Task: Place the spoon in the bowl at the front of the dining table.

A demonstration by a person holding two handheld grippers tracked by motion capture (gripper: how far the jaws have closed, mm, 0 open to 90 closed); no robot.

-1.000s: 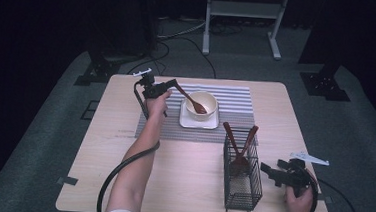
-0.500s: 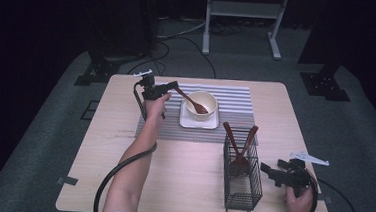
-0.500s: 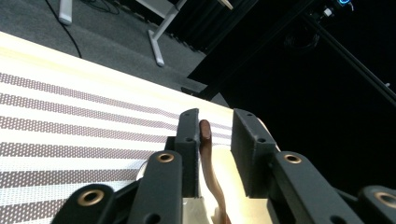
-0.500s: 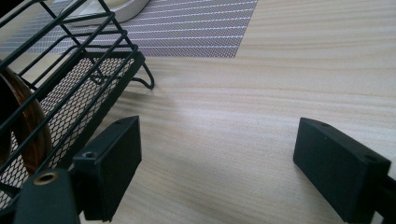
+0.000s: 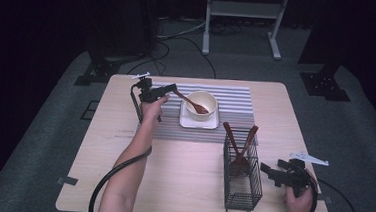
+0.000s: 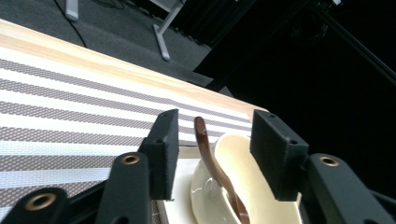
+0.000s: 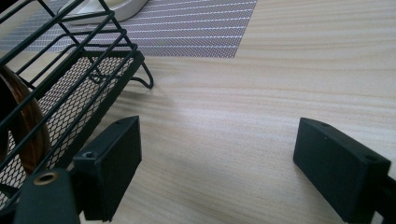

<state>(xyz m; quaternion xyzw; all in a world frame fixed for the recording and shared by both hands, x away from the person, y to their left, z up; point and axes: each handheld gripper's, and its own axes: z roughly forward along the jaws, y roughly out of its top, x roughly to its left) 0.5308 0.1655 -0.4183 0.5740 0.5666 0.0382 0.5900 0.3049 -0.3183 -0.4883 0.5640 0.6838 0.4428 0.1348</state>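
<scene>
The wooden spoon (image 5: 192,103) leans in the cream bowl (image 5: 202,105) at upper centre of the high view; it looks light, stiff and smooth, best taken on its raised handle. The left gripper (image 6: 212,149) has just been opening, its jaws now half-wide and clear of that handle, where earlier they looked pinched on it, while the right gripper (image 7: 215,163) hovers wide open beside the wire basket (image 5: 241,176)

Black left gripper (image 5: 169,90) with brass rivets, trailing black cable.
</scene>
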